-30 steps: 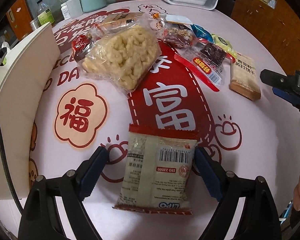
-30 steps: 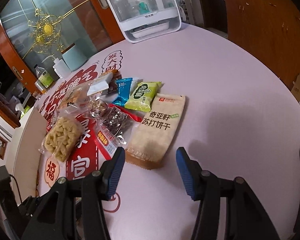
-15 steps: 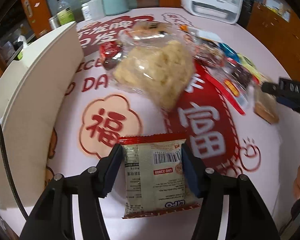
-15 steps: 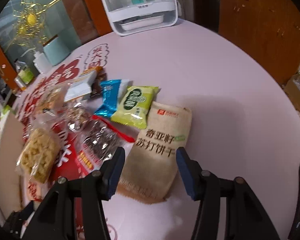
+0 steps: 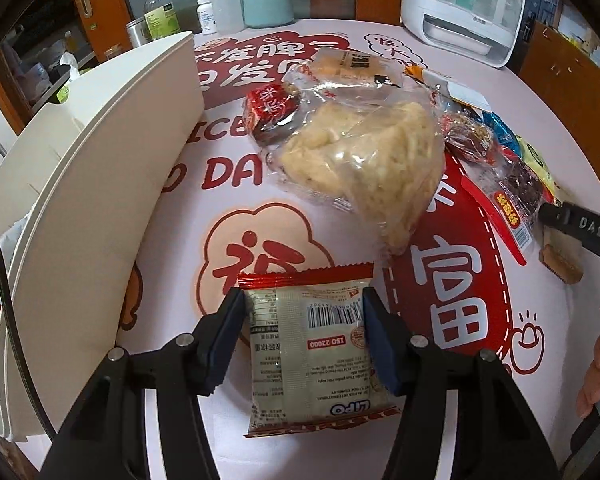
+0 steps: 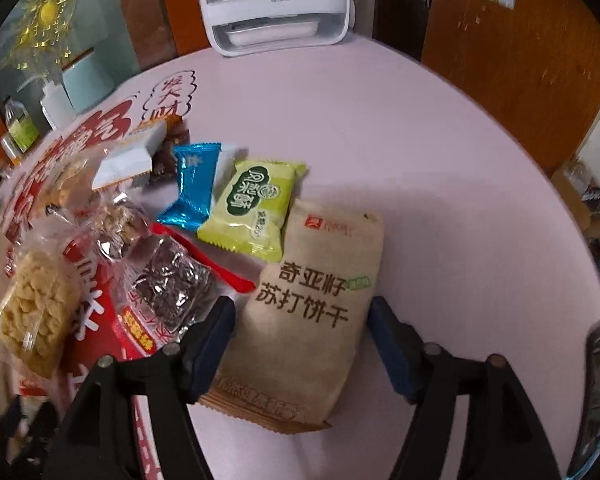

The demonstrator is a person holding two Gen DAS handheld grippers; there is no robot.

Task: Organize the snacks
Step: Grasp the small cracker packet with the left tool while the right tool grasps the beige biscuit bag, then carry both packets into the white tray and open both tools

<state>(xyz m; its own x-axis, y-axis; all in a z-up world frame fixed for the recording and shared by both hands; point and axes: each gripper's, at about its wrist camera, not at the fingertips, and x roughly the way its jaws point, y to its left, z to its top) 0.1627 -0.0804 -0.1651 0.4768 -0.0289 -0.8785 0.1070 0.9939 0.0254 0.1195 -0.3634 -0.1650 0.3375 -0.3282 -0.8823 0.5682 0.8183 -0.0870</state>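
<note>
The white Lipo snack packet point(image 5: 314, 354) with red ends lies on the pink table point(image 5: 420, 32), pinched between the two blue pads of the left gripper point(image 5: 304, 338). The tan cracker pack point(image 6: 304, 320) lies flat nearby between the jaws of the right gripper point(image 6: 300, 344), which are opening and not touching it. A white bin point(image 5: 100, 168) stands just left of the Lipo packet.

Glossy plastic cracker packet point(image 5: 314, 350), matt kraft-paper-look biscuit pack point(image 6: 308, 316), smooth white plastic bin point(image 5: 80, 184)

Wooden cabinets point(image 6: 512, 60) behind pink table point(image 6: 420, 152)
</note>
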